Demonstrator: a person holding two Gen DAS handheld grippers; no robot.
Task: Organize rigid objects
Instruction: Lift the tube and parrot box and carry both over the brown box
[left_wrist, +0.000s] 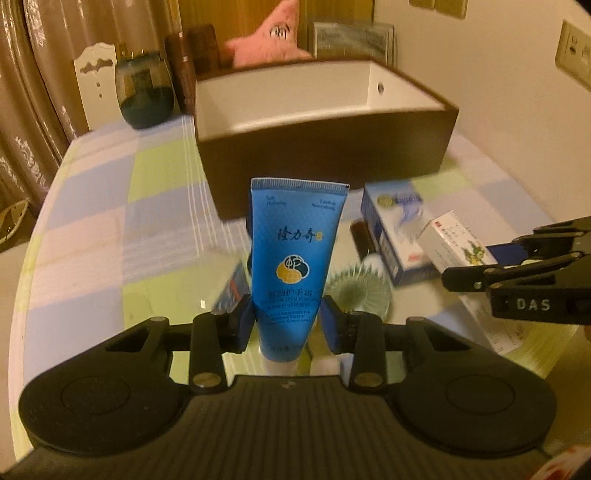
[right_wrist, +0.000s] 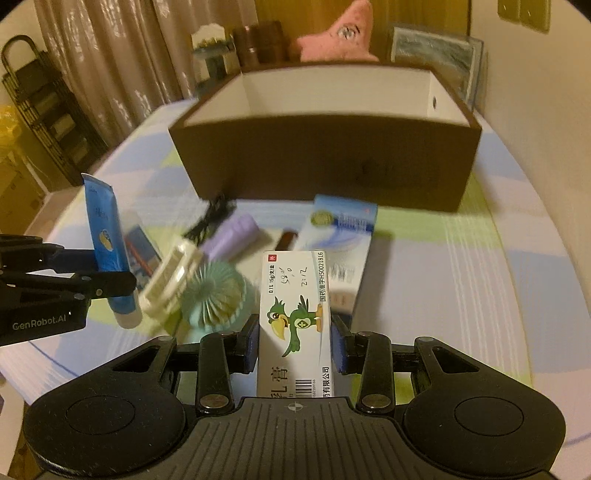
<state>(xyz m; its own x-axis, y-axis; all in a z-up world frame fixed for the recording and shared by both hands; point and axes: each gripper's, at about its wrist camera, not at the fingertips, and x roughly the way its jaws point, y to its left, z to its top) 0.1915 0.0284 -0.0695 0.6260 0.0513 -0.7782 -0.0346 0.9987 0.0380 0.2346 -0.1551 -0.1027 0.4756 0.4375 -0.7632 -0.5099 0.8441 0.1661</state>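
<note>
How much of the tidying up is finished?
Nothing looks put away yet: the part of the brown box in view is empty. In hand: the left gripper holds a blue tube, the right gripper a parrot carton. Left: blue-white carton, purple roll, little fan.

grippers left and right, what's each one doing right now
left gripper: closed on the blue hand cream tube
right gripper: closed on the small white ointment box

My left gripper (left_wrist: 288, 325) points down and away from me, its blue pads clamped on something upright. My right gripper (right_wrist: 295, 345), just to its right, tilts the same way, pads pressed against its own load.
</note>
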